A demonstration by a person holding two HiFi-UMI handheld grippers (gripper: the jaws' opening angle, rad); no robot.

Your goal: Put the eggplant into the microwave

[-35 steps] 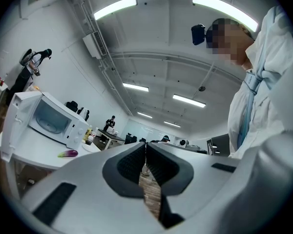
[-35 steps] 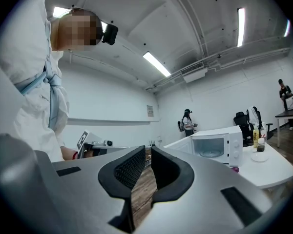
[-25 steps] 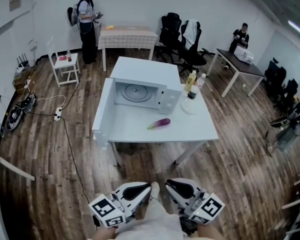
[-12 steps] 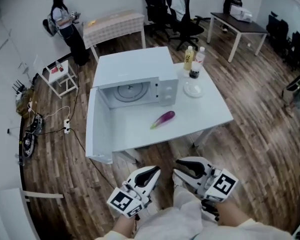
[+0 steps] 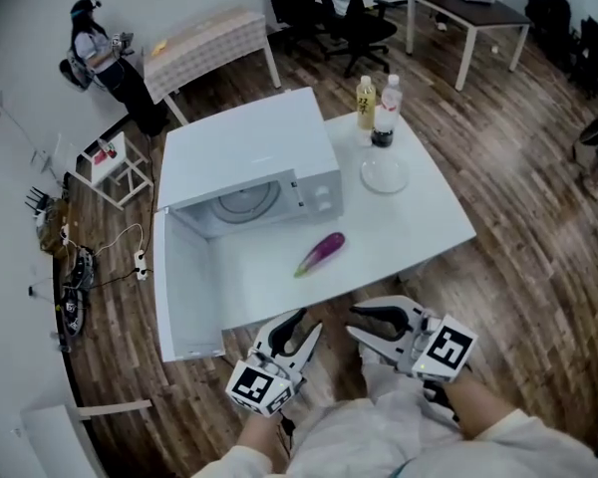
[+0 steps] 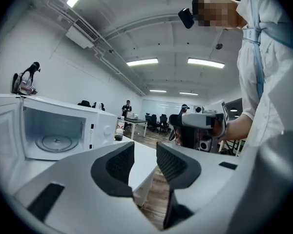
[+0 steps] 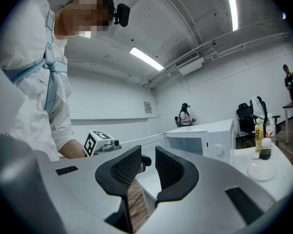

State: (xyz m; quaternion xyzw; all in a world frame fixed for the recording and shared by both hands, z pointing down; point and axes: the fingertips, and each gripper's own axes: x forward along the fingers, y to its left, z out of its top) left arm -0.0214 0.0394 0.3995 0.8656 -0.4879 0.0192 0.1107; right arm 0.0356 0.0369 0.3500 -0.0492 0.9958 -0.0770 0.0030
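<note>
While the eggplant (image 5: 320, 254) lies on the white table (image 5: 419, 229) before the open microwave (image 5: 269, 157), the left gripper (image 5: 307, 325) has empty jaws that are opening, and the right gripper (image 5: 352, 322) holds its jaws apart, empty; the bottle (image 5: 366, 103) label is too small to read.

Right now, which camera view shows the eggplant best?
The head view. There the eggplant lies whole and uncovered on the white table, in front of the open microwave. The left gripper view and the right gripper view both show the microwave and the table, but no eggplant.
</note>
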